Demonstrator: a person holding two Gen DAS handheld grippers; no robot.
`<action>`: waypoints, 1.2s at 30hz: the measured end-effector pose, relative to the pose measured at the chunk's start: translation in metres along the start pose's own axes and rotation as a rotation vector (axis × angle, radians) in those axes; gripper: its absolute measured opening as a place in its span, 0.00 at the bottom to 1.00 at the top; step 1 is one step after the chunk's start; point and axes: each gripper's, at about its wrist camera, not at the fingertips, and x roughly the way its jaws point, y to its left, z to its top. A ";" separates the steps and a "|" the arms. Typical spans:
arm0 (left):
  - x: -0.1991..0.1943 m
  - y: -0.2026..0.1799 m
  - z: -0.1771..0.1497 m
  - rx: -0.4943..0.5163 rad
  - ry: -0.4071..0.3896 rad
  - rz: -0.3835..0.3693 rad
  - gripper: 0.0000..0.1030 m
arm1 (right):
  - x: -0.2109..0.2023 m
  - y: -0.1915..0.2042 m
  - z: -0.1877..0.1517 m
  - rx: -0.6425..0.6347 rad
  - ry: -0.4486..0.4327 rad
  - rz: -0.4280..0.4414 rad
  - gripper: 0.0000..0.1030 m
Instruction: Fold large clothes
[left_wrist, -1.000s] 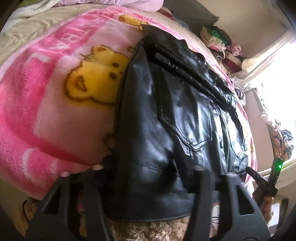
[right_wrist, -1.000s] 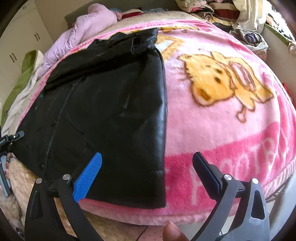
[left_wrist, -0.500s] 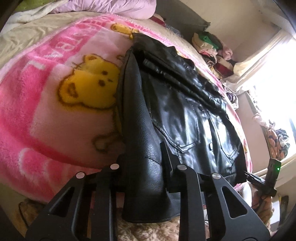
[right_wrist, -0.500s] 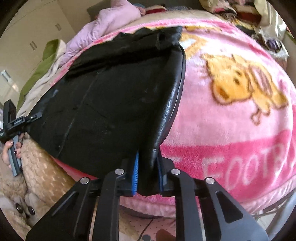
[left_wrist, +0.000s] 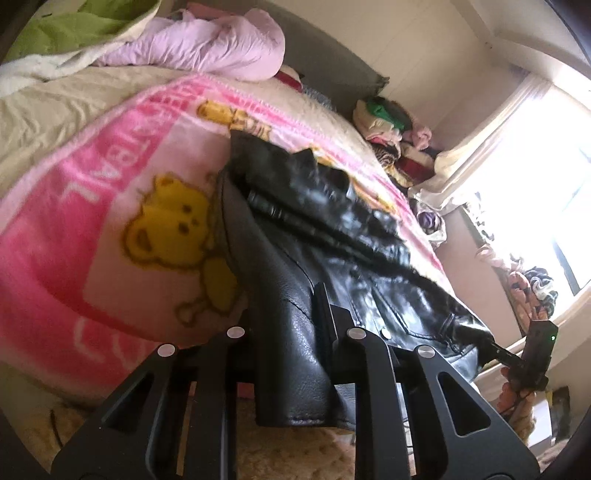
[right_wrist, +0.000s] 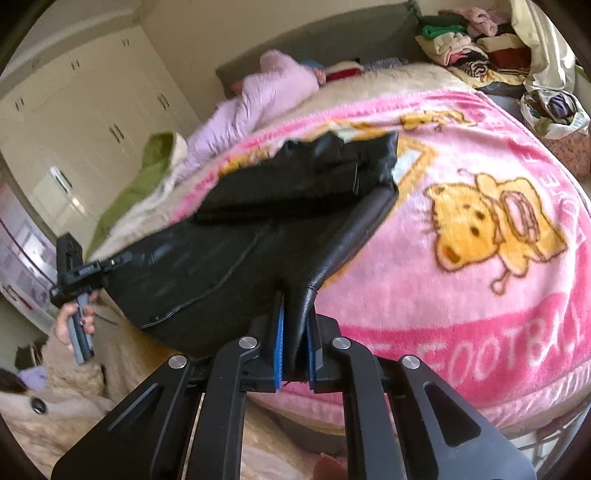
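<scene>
A black leather jacket (left_wrist: 295, 236) lies spread on the pink bear-print blanket (left_wrist: 110, 206) over the bed. The left gripper (left_wrist: 291, 332) has its jaws still closing, clamped on the jacket's near-left hem corner, which is lifted off the blanket. The right gripper (right_wrist: 293, 347) pinches the near-right hem corner tightly between its blue pads (right_wrist: 279, 343), likewise raised above the blanket.

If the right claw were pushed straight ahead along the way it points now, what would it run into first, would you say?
Most likely the black leather jacket itself: the right claw is shut on its hem, and the raised jacket fills the line ahead. Beyond it lies the pink blanket; depth is hard to judge.
</scene>
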 end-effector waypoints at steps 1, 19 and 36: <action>0.000 -0.001 0.003 -0.001 -0.005 -0.003 0.12 | 0.000 0.000 0.003 0.012 -0.017 0.004 0.08; 0.021 -0.019 0.090 -0.027 -0.086 -0.021 0.17 | 0.020 -0.030 0.093 0.196 -0.282 0.099 0.08; 0.083 -0.030 0.157 -0.058 -0.070 0.022 0.21 | 0.085 -0.068 0.166 0.248 -0.271 0.111 0.09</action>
